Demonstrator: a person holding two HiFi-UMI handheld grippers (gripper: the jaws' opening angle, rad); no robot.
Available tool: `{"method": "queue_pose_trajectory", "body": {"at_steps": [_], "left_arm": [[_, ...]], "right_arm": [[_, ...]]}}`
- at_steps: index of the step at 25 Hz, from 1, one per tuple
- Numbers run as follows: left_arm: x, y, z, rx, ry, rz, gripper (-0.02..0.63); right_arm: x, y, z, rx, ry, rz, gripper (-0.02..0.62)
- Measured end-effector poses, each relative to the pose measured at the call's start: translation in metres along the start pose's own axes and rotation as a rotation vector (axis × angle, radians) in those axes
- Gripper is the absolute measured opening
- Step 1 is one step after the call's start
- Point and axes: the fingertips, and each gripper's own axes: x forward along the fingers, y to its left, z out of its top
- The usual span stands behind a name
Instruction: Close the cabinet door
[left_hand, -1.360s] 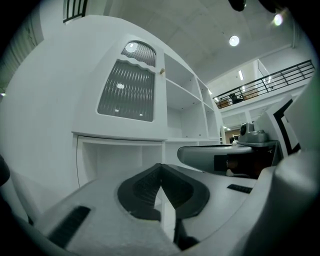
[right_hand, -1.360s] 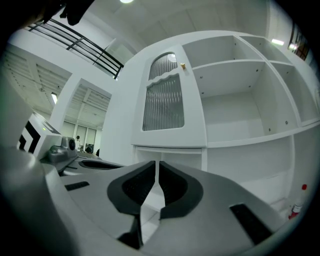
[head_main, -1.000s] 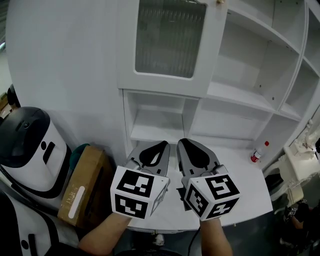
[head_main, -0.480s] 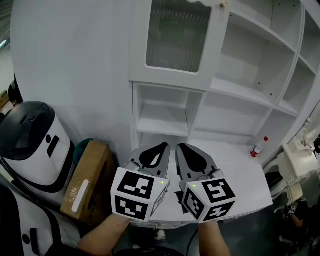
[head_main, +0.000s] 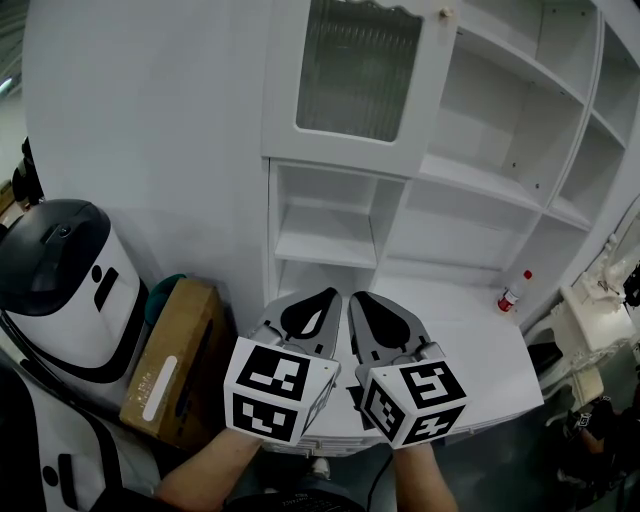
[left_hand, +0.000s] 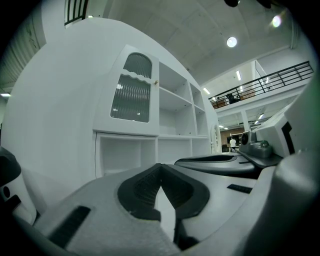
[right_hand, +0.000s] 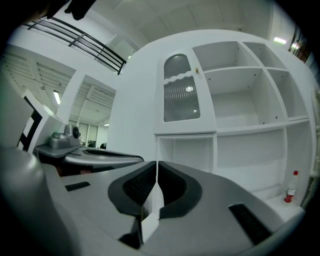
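Note:
The white cabinet door, with a ribbed glass pane, covers the upper left compartment and looks flush with the cabinet front. A small knob sits at its top right corner. The door also shows in the left gripper view and the right gripper view. My left gripper and right gripper are held side by side, well below and short of the door and level with the lower shelves. Both are shut with nothing between their pads, as each gripper's own view shows: left gripper, right gripper.
Open white shelves fill the cabinet right of the door. A red-capped bottle stands on the white counter at right. A cardboard box and a white-and-black machine stand on the left.
Both grippers have slid slightly lower in the head view, still side by side and shut. The cabinet sits a little further right in the view.

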Motion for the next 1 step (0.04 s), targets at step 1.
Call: {"method": "queue_pose_trajectory", "body": {"at_steps": [1], "left_arm": [[-0.0002,-0.0013,-0.0006,0.0,0.001,-0.002,0.011]], "right_arm": [[-0.001,-0.0002,-0.0003,0.0,0.0,-0.002,0.026]]}}
